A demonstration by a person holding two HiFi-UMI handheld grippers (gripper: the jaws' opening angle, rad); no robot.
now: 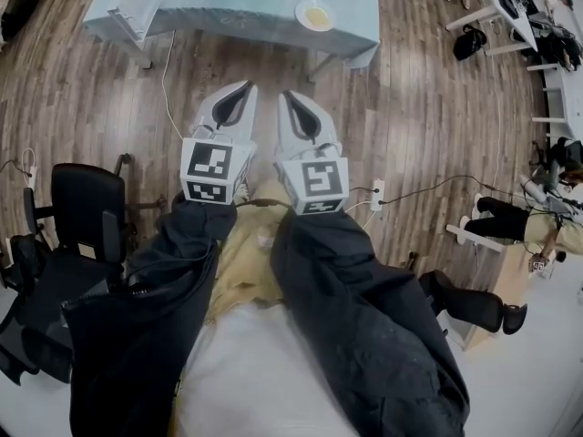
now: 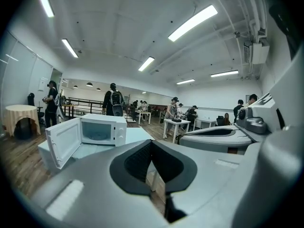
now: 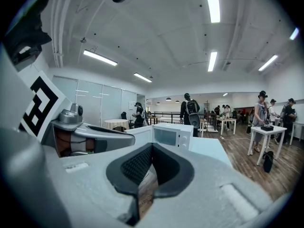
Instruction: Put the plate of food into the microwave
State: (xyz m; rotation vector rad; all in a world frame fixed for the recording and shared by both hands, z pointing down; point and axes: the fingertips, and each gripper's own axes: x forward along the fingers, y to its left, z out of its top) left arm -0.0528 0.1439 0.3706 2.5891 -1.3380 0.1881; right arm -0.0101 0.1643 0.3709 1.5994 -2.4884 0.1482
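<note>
A white plate of yellow food [image 1: 314, 14] sits near the right end of the light blue table [image 1: 237, 12] ahead of me. The white microwave [image 2: 102, 129] stands on that table with its door [image 2: 61, 144] swung open to the left; it also shows in the right gripper view as the microwave [image 3: 173, 136]. My left gripper [image 1: 250, 86] and right gripper [image 1: 284, 95] are held side by side close to my body, well short of the table and pointing at it. Both are shut with nothing between their jaws, as the left gripper [image 2: 152, 142] and right gripper [image 3: 152, 146] also show in their own views.
A black office chair [image 1: 86, 212] stands at my left and a power strip [image 1: 376, 194] with cables lies on the wood floor at my right. A seated person [image 1: 519, 221] is at the far right. Several people and white tables [image 2: 175, 125] fill the room behind the microwave.
</note>
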